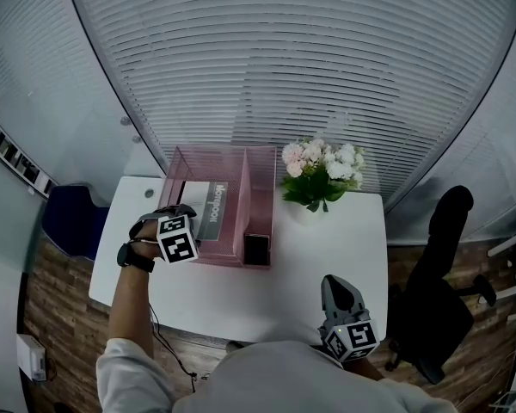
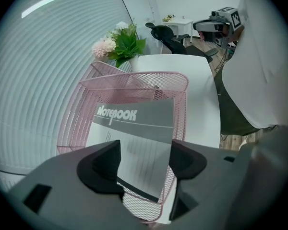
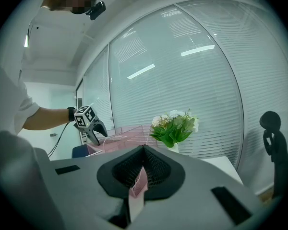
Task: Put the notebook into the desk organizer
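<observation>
While the notebook [image 2: 134, 128] lies in the pink desk organizer [image 2: 134, 83] on the desk [image 1: 327, 265], we hold the left gripper [image 2: 143, 151] above it with jaws spread wide; the right gripper [image 3: 143, 157] has its jaws together.

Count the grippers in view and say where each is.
2. The left gripper, open, is over the notebook in the pink desk organizer; the right gripper, shut on a pink slip, is by the table's near edge. None seems hidden.

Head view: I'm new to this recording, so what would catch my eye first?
A pink mesh desk organizer stands at the back of the white table, a grey notebook lying inside. The left gripper hangs over it with jaws apart; a bouquet stands right of it.
</observation>
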`<state>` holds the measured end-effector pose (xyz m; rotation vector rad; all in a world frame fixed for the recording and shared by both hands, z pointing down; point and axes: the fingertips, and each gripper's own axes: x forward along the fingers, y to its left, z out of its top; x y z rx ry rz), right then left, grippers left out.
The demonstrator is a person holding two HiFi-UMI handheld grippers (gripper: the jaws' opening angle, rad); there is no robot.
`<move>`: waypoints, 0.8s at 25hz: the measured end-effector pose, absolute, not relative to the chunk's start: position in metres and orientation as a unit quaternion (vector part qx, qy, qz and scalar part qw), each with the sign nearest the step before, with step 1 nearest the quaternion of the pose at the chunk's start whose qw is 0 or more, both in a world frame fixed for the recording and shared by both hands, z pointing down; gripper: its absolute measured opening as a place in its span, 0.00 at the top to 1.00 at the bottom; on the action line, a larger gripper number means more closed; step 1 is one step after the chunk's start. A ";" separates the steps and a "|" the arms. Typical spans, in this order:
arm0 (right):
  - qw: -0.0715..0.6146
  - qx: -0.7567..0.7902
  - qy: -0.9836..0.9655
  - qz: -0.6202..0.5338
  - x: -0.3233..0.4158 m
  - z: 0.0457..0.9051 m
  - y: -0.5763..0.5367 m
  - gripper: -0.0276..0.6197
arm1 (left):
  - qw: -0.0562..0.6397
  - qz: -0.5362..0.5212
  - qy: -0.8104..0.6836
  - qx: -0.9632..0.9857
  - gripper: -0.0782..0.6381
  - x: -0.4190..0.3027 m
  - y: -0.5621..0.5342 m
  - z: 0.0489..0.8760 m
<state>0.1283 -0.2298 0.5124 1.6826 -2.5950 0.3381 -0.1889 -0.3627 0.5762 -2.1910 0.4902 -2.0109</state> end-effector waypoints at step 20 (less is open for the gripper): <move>0.016 0.522 -0.846 0.104 0.109 0.508 -0.232 0.94 | 0.068 -0.630 0.188 -0.750 0.47 -0.187 -0.353 0.567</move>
